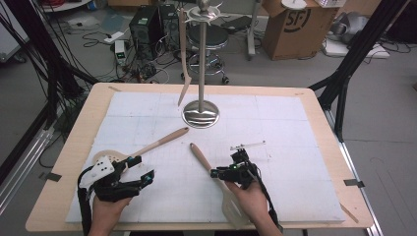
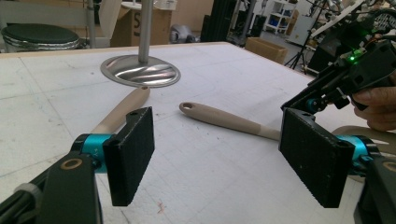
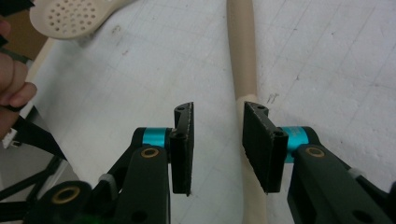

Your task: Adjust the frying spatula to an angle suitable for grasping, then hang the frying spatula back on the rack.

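My right gripper (image 1: pixel 216 173) sits low over the white mat (image 1: pixel 295 147), jaws parted a moderate gap, nothing pinched. In the right gripper view the beige handle of the slotted spatula (image 3: pixel 243 51) runs down the picture and passes under the right-hand jaw; the gap between the pads shows bare mat, so the handle lies just off to that side, not between them. Can't tell if that jaw touches it.

High view: spatula (image 1: pixel 201 158) lies diagonal, handle tip with hanging hole pointing toward the stand base (image 1: pixel 200 118), flat blade near the table's front edge by my right hand (image 1: pixel 251 196).

My left gripper (image 1: pixel 146 168) is spread wide, empty. In the left gripper view the perforated skimmer's handle (image 2: pixel 122 109) sits behind the left-hand jaw, spatula handle (image 2: pixel 224 119) crosses between the two pads farther off, right gripper (image 2: pixel 345 79) beyond.

Skimmer (image 1: pixel 157 142) lies diagonal too, round holed head under my left gripper, handle end near the stand base. The two handles are near each other but apart.

A wooden utensil (image 1: pixel 184 59) hangs from the metal stand (image 1: pixel 201 54).
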`<state>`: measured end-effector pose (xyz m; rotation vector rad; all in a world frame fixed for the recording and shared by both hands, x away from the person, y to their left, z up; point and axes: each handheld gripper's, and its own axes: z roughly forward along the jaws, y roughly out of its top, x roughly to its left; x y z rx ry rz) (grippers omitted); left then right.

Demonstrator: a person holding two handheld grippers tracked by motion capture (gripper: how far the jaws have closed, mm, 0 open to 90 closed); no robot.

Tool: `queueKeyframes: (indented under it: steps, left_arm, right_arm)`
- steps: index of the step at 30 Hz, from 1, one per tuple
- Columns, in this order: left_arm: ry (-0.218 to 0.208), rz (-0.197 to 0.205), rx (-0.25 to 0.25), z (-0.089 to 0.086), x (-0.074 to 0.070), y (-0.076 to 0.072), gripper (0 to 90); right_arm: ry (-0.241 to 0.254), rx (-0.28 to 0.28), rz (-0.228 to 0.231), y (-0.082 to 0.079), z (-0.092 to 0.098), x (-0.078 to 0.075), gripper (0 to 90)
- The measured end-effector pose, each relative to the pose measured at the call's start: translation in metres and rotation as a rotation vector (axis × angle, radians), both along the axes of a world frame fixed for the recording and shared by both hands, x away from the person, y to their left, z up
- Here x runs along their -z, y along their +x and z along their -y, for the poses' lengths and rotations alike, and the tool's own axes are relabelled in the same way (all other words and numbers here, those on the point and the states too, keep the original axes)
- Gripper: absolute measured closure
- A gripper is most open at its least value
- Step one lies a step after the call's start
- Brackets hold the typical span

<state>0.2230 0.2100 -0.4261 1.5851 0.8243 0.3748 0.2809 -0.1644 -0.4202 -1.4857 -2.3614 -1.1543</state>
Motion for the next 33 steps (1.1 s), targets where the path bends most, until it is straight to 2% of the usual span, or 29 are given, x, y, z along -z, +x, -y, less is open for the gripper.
queueKeyframes:
  steps: [9,12,19,23,27,29,33]
  left_arm:
    - [0.000,-0.001,0.010,0.003,0.000,0.002,27.4]
    - [-0.002,-0.001,0.010,0.003,0.000,0.003,27.4]
    - [-0.002,0.000,0.011,0.004,0.000,0.002,27.4]
    - [-0.004,0.001,0.010,0.003,-0.001,0.002,27.4]
    - [-0.005,-0.001,0.008,0.003,0.000,0.002,27.4]
    - [-0.002,-0.001,0.010,0.003,0.000,0.001,27.4]
    - [0.001,0.002,0.008,0.003,-0.001,0.001,27.4]
  right_arm:
    - [-0.062,-0.013,-0.002,-0.003,-0.007,0.000,64.1]
    - [-0.104,-0.013,0.000,-0.001,-0.009,0.002,63.8]
    - [-0.213,-0.021,-0.035,0.003,-0.016,0.008,63.5]
    - [-0.242,-0.031,-0.054,0.007,-0.020,0.014,64.6]
    - [-0.257,-0.022,-0.007,0.005,-0.022,0.016,69.1]
    - [-0.247,-0.012,0.014,0.004,-0.021,0.018,71.2]
    - [-0.249,0.002,0.063,-0.001,-0.022,0.021,71.5]
